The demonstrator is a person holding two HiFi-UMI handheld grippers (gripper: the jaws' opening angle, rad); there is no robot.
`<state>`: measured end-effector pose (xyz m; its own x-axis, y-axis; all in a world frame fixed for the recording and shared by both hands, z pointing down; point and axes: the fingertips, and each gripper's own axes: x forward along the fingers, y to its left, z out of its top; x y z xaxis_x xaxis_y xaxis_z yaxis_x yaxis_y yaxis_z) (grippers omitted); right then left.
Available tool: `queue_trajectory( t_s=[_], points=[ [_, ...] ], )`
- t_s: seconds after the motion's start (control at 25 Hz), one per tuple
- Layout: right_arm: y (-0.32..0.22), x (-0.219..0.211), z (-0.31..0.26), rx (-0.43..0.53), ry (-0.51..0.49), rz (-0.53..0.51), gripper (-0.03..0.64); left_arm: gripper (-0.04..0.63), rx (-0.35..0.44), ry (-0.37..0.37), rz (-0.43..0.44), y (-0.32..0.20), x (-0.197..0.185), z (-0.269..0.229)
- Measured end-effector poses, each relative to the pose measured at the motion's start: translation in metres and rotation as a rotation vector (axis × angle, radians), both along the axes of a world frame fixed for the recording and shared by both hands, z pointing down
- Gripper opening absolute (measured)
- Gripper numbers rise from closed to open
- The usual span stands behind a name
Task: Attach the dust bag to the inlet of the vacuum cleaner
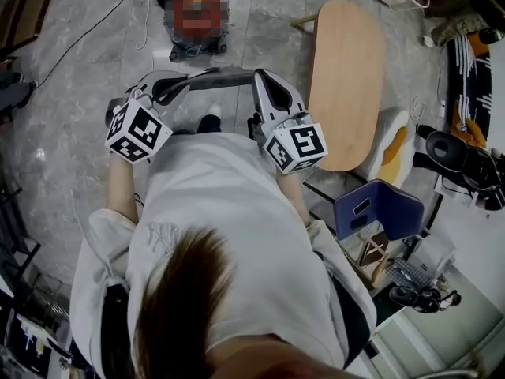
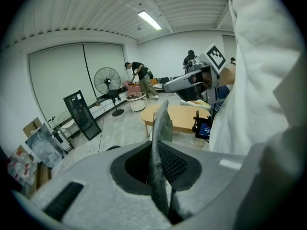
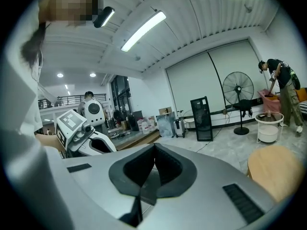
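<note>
Pinches a thin grey woven dust bag (image 2: 162,119) edge-on between the nearly closed jaws of the left gripper (image 2: 158,150), with the fabric standing up past the dark ribbed pads. Presses the jaws of the right gripper (image 3: 154,150) together on the same bag, with only a grey sliver showing in the seam. Spans, in the head view, from one gripper tip to the other as a stretched grey band, out in front of the person's white top (image 1: 229,212) and above the grey marbled floor (image 1: 79,93). Shows the red, black-based vacuum cleaner (image 1: 197,50) on the floor well ahead, apart from the bag. Places the light oval wooden table (image 1: 347,77) just beside the right gripper.
</note>
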<state>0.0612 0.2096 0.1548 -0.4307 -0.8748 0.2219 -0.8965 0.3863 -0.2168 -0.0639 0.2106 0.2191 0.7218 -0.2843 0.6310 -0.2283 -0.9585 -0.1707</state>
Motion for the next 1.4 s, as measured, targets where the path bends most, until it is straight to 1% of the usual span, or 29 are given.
queue_trajectory(
  t_s=[0.24, 0.44, 0.6, 0.8, 0.96, 1.08, 1.2, 1.4],
  points=[
    [-0.013, 0.024, 0.005, -0.008, -0.001, -0.007, 0.002, 0.040, 0.014, -0.010, -0.098, -0.021, 0.008, 0.004],
    [-0.021, 0.036, 0.011, -0.029, -0.004, 0.005, 0.002, 0.040, -0.004, -0.024, -0.109, -0.033, 0.011, 0.009],
    [-0.033, 0.041, 0.015, -0.043, -0.010, 0.018, 0.002, 0.040, -0.022, -0.027, -0.099, -0.044, 0.015, 0.014],
    [-0.063, 0.047, 0.024, -0.076, -0.003, 0.038, 0.002, 0.040, -0.055, -0.020, -0.071, -0.076, 0.024, 0.023],
    [-0.098, 0.050, 0.023, -0.095, -0.003, 0.054, 0.002, 0.040, -0.101, -0.003, -0.045, -0.108, 0.032, 0.027],
    [-0.125, 0.049, 0.020, -0.105, 0.008, 0.055, 0.002, 0.040, -0.141, 0.003, -0.006, -0.131, 0.039, 0.029],
    [-0.150, 0.052, 0.017, -0.104, 0.020, 0.070, 0.002, 0.040, -0.149, 0.003, 0.029, -0.153, 0.045, 0.027],
    [-0.184, 0.045, 0.017, -0.107, 0.045, 0.079, 0.002, 0.040, -0.159, 0.008, 0.060, -0.183, 0.043, 0.030]
  ],
)
